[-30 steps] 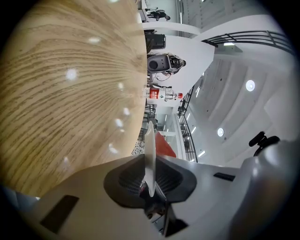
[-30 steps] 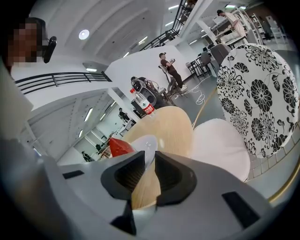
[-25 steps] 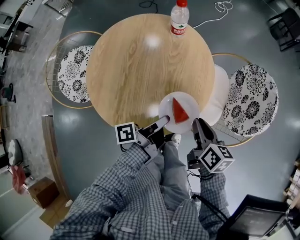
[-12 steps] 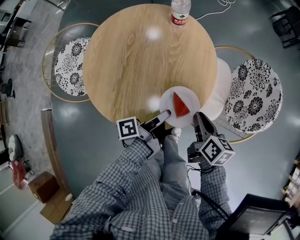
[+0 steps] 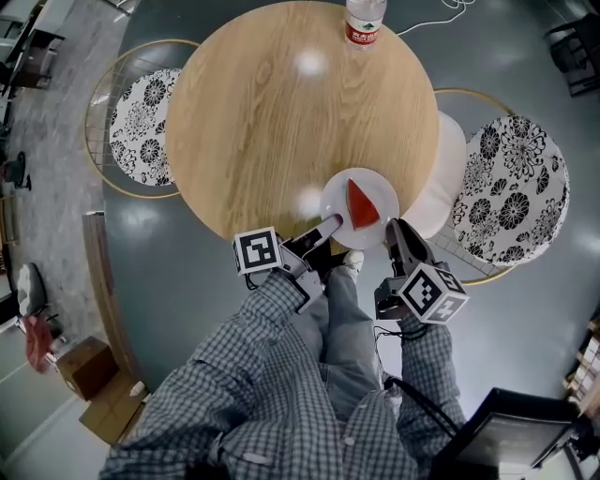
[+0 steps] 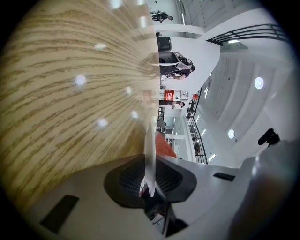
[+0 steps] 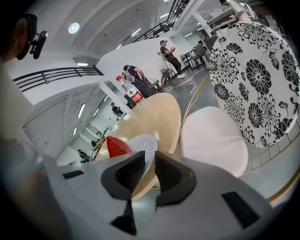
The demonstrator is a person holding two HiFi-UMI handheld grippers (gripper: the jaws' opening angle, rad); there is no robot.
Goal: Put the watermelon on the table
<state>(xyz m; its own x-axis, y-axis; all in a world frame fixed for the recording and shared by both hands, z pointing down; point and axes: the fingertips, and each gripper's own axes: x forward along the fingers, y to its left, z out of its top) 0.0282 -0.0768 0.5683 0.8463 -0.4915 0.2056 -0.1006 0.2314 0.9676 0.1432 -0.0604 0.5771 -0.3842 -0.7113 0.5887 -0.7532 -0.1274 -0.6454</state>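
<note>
Left gripper [image 5: 330, 225] pinches rim of white round plate [image 5: 336, 208]. Red watermelon wedge [image 5: 361, 204] sits on it, at near edge of round wooden table [image 5: 281, 122]. Right gripper [image 7: 146, 169] narrow, empty. Risk: one-sided pinch lets plate tilt, wedge slides off; overhang may tip.

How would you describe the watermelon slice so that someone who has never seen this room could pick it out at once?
Start at the round wooden table. At its near edge, towards the right, is a small white plate, and the watermelon slice lies on it. It is the only red wedge in sight; the bottle stands at the far edge.
</note>
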